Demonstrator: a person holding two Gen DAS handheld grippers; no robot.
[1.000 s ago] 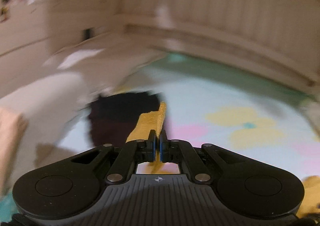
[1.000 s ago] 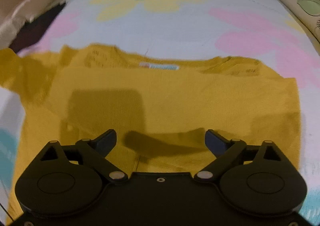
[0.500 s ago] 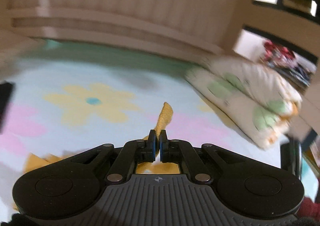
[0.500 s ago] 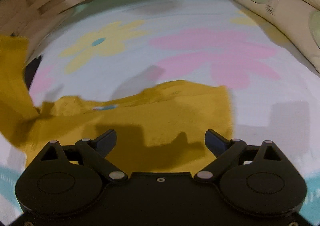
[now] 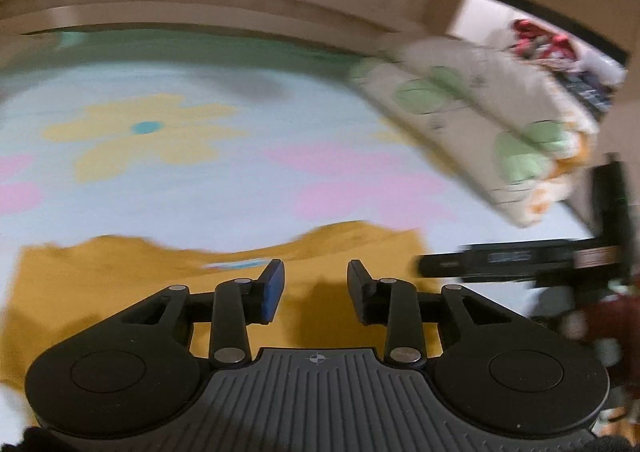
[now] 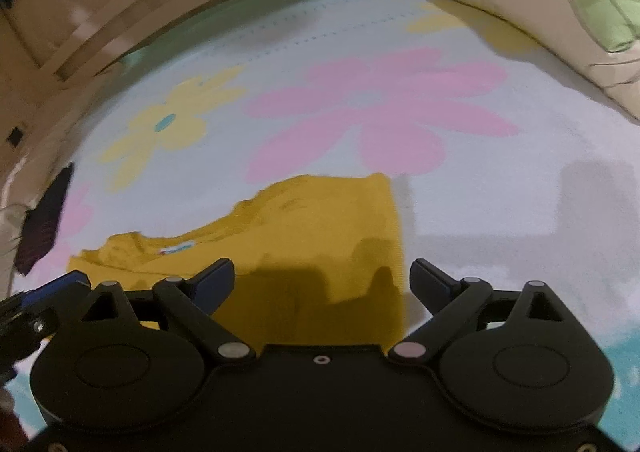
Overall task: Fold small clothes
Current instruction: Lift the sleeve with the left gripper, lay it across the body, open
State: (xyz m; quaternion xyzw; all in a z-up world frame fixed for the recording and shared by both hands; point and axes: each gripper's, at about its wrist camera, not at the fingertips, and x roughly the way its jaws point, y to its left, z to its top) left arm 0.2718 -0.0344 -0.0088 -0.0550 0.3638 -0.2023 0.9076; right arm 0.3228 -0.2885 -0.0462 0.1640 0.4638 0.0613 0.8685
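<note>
Since a second ago the left gripper [image 5: 315, 288] has swung across from the left side of the bed, carrying a strip of yellow cloth pinched tight, and is now letting go: its jaws are opening, with a clear gap between the blue pads and nothing caught there. Its fingertips are hanging just above the near middle of the yellow shirt [image 5: 168, 284], a little to the right of the neck label [image 5: 236, 265].

Over on the right, the right gripper [image 6: 322, 284] is standing wide but starting to close, with nothing between its fingers either; it is hovering over the shirt's near right part, the right fingertip sitting just off the shirt's right edge [image 6: 396, 236].

Going outward, the shirt is lying flat on the flowered bed sheet [image 6: 500, 192], narrower than it was a second ago, when it was spread full width. Its left side seems to be lying doubled over the body now, though the blur is making the layers hard to read. The neckline is at the far end and the body is running toward the near edge, under both tools. A patterned pillow [image 5: 480, 120] is sitting at the far right, well clear, and a dark garment [image 6: 44, 224] at the far left.

What matters next, I'd judge, is that straight right edge: it is running near-to-far, and the right gripper is much the nearer to it, so folding that side inward looks like its job.
</note>
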